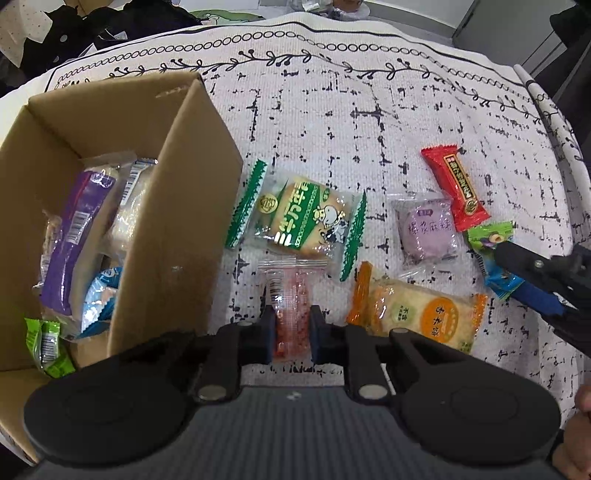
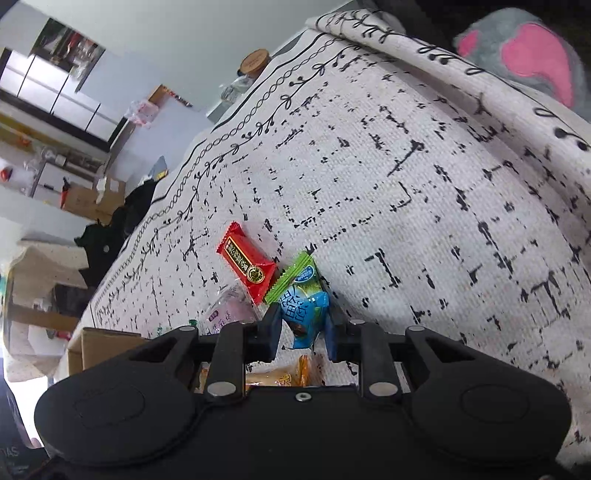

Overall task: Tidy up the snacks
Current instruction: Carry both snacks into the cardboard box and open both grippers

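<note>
My left gripper (image 1: 291, 325) is shut on a clear packet of pink-red candy (image 1: 290, 306), just right of the open cardboard box (image 1: 177, 236), which holds several snacks. My right gripper (image 2: 303, 325) is shut on a blue and green candy packet (image 2: 303, 306); it also shows in the left wrist view (image 1: 496, 271) at the right edge. On the cloth lie a green biscuit packet (image 1: 295, 221), a purple mochi packet (image 1: 428, 230), a red bar (image 1: 458, 186) and an orange rice cracker packet (image 1: 417, 314). The red bar (image 2: 247, 267) lies just beyond my right gripper.
A white cloth with black marks (image 1: 351, 118) covers the table. Dark clothes (image 1: 92, 26) lie beyond its far left edge. A grey and pink plush toy (image 2: 528, 59) sits past the cloth's edge. The box corner (image 2: 107, 347) shows at the left in the right wrist view.
</note>
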Tool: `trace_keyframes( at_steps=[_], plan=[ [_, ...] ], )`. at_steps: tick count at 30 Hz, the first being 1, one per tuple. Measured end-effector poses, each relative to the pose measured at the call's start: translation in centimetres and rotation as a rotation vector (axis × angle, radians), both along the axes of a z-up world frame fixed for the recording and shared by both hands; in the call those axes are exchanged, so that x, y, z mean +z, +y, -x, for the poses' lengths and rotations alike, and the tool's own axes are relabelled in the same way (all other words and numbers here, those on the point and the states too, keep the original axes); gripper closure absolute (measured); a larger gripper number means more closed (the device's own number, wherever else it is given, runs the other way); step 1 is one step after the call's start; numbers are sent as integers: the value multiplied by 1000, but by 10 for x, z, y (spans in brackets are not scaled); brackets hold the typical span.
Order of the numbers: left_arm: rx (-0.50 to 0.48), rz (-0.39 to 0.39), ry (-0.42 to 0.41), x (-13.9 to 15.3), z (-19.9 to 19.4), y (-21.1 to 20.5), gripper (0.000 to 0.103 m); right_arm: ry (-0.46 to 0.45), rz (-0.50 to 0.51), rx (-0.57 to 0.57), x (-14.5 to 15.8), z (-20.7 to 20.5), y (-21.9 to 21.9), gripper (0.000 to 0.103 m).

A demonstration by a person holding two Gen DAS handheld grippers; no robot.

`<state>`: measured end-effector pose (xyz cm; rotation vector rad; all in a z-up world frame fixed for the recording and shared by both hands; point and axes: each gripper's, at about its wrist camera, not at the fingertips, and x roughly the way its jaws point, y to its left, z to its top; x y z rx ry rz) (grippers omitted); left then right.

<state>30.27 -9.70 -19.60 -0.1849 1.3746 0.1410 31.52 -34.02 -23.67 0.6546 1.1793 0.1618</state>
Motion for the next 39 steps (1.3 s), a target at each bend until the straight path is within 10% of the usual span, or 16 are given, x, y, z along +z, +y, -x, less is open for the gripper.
trace_keyframes(
  at_steps=[39],
  plan=[
    [28, 98, -234, 109, 63, 41, 86, -176, 56, 98, 110, 66, 52, 81]
  ],
)
